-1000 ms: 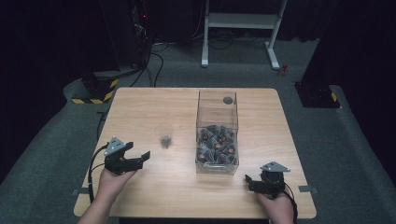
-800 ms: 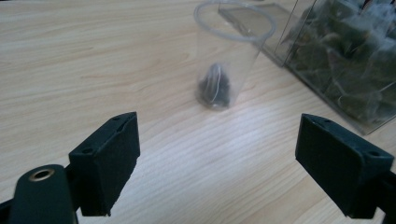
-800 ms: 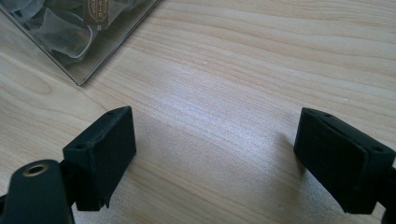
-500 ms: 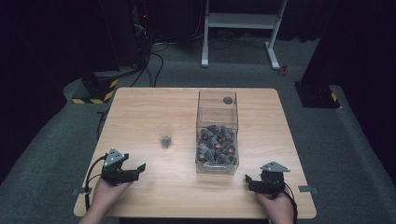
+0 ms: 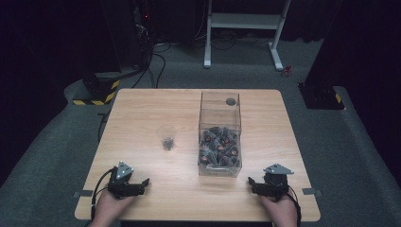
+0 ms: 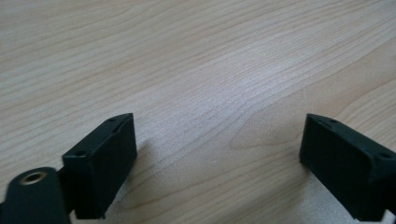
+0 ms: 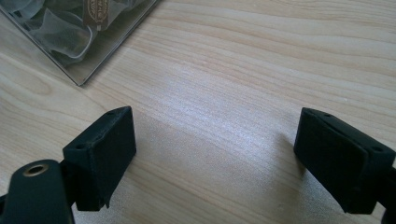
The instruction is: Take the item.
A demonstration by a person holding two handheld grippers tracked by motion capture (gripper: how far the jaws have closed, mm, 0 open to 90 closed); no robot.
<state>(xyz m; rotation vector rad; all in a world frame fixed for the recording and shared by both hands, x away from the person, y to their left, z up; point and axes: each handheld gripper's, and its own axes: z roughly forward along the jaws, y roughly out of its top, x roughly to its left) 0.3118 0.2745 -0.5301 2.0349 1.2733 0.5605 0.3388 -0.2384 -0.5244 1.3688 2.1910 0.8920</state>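
Observation:
A clear plastic box (image 5: 220, 137) stands on the wooden table (image 5: 142, 113), part filled with small dark wrapped pieces; its corner (image 7: 84, 42) shows at the upper left of the right gripper view. A small clear cup (image 5: 166, 137) with something dark in its bottom stands left of the box. My left gripper (image 5: 144, 182) rests low at the table's front left. It is open; its jaws have just been opening further, with bare wood between them (image 6: 217, 154). My right gripper (image 5: 251, 182) is open at the front right, just right of the box, with nothing between its fingers (image 7: 212, 154).
A dark round spot (image 5: 231, 101) shows at the far wall of the box. Beyond the table are a white stand's legs (image 5: 241, 42), cables and a yellow-black striped base (image 5: 97, 90) on grey carpet. A dark block (image 5: 321, 94) sits off the far right corner.
My left gripper has come down and back toward the front edge of the table, from a raised spot near the cup. The right gripper, cup and box have stayed put.

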